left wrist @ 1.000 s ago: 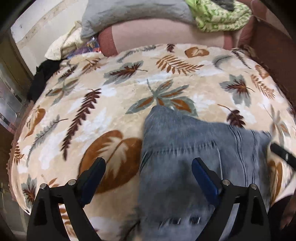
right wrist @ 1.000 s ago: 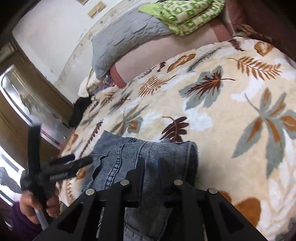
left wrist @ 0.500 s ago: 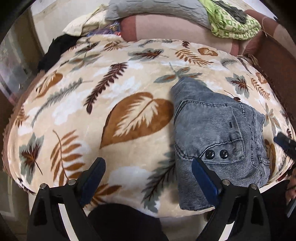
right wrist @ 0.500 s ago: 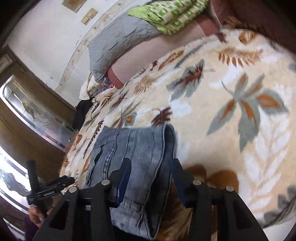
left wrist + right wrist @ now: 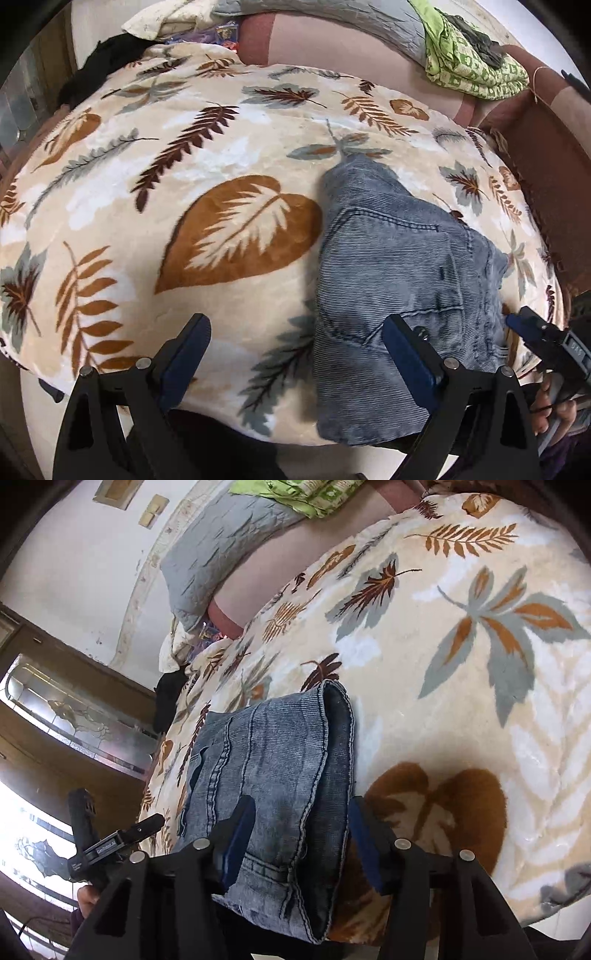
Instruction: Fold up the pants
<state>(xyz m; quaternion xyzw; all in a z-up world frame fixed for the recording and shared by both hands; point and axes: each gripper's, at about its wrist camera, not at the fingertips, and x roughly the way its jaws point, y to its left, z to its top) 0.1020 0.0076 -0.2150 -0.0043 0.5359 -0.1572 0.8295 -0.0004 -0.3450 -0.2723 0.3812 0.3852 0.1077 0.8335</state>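
The grey-blue corduroy pants [image 5: 399, 266] lie folded into a compact stack on the leaf-print blanket [image 5: 221, 155], near its front edge. My left gripper [image 5: 295, 350] hovers above the front edge and is open wide. Its right finger is over the stack's near corner and nothing is between its pads. In the right wrist view the pants [image 5: 280, 760] lie with their folded edge between the jaws of my right gripper [image 5: 301, 838]. Those jaws are opening and the pads stand off the cloth. My left gripper [image 5: 118, 812] shows at the lower left, held in a hand.
Pillows, a grey quilt [image 5: 332, 14] and a green patterned cloth [image 5: 472, 66] are piled at the bed's head. A brown bed frame [image 5: 546, 166] runs along the right side. A dark garment [image 5: 103, 62] hangs at the far left corner. A glass-panelled cabinet [image 5: 74, 716] stands beside the bed.
My right gripper was shut on the pants' folded edge and has opened around it. My left gripper has drawn back from above the pants toward the blanket's front edge, staying open.
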